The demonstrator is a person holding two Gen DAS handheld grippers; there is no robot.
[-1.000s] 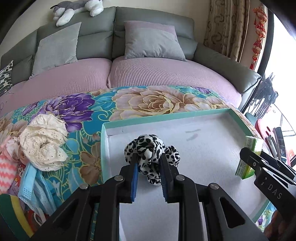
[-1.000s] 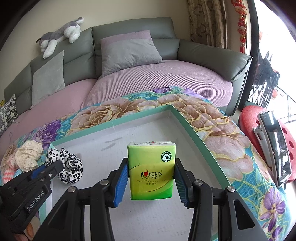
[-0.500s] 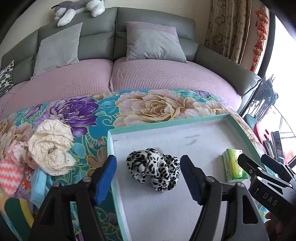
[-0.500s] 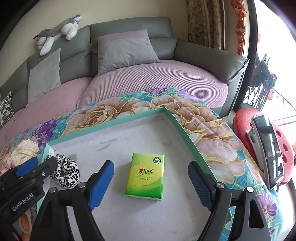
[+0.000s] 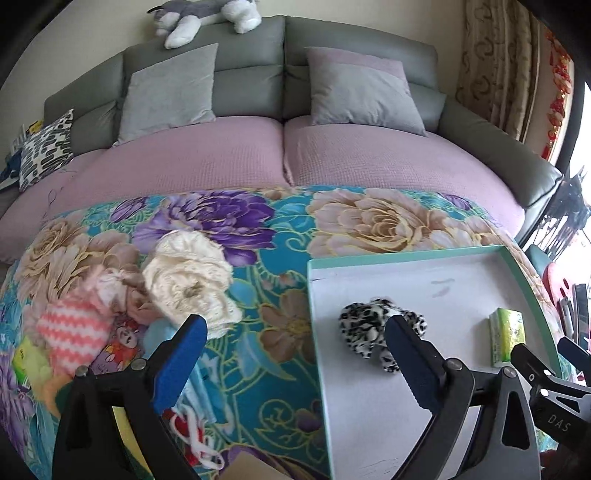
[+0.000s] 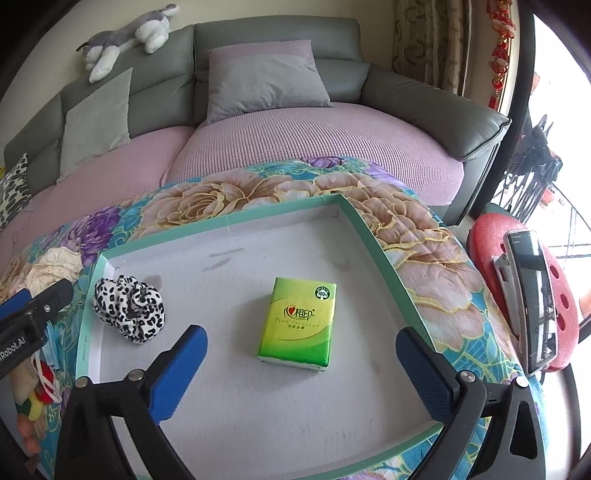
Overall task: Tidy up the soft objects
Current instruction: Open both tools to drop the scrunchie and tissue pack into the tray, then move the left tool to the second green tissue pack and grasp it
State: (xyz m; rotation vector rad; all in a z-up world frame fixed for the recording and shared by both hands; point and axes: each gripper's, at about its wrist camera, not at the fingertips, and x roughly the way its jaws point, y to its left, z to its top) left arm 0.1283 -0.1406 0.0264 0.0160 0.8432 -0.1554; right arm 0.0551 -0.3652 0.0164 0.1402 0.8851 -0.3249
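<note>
A white tray with a teal rim (image 5: 406, 254) lies on the flowered cloth. A leopard-print scrunchie (image 5: 362, 325) lies loose in its left part, and a green tissue pack (image 6: 301, 321) lies flat in the middle. My left gripper (image 5: 293, 325) straddles the tray's left rim, its jaws opening with nothing gripped; its right finger covers part of the scrunchie. The right gripper (image 6: 300, 334) hovers over the tray just short of the pack, jaws opening and well clear of it. Left of the tray are a cream scrunchie (image 5: 188, 284), a pink striped knit (image 5: 74, 328) and blue masks (image 5: 199, 384).
Behind the cloth stands a grey sofa with pink seat covers (image 5: 284, 158), cushions and a plush dog (image 5: 207, 11). A red stool (image 6: 517, 295) with a phone (image 6: 532, 299) stands right of the table. The left gripper's body (image 6: 33, 314) shows at the right wrist view's left edge.
Both grippers went from shut to wide open. The left let go of the leopard scrunchie and drew back leftward and up. The right released the tissue pack, which now lies flat.
</note>
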